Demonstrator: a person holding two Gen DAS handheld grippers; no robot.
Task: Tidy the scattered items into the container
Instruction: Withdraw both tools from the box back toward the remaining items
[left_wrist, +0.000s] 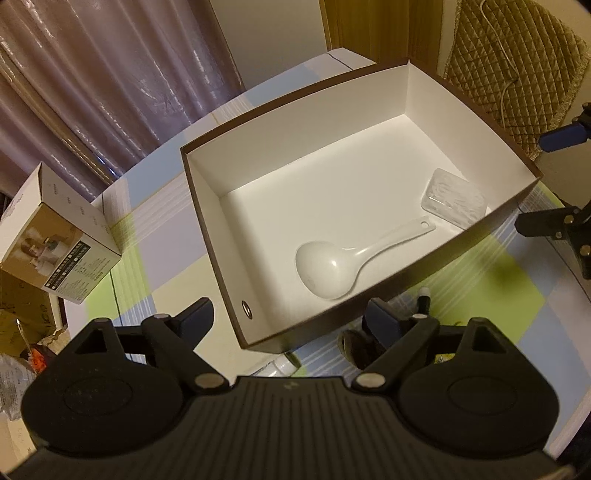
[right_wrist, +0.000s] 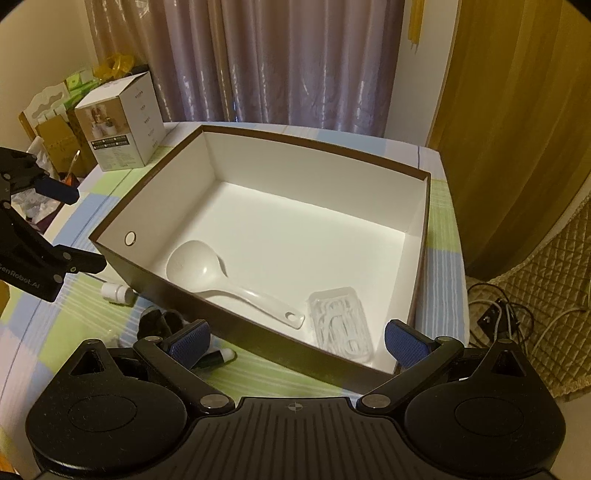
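Observation:
A brown box with a white inside (left_wrist: 207, 206) (right_wrist: 110, 221) stands on the checked table. In it lie a white rice spoon (left_wrist: 332, 262) (right_wrist: 207, 273) and a clear plastic case (left_wrist: 452, 199) (right_wrist: 340, 325). Outside its near wall lie a small white bottle (right_wrist: 116, 292) (left_wrist: 282, 365), a dark furry item (right_wrist: 159, 319) (left_wrist: 356, 349) and a black marker with a white tip (right_wrist: 218, 357) (left_wrist: 423, 301). My left gripper (left_wrist: 291, 319) is open and empty at the box's near corner. My right gripper (right_wrist: 297, 341) is open and empty above the near wall.
A printed product carton (left_wrist: 59, 243) (right_wrist: 118, 125) stands on the table's far left corner. Cardboard and bags are piled beyond the left edge. Curtains hang behind the table. A quilted cover with cables (right_wrist: 517, 314) lies to the right.

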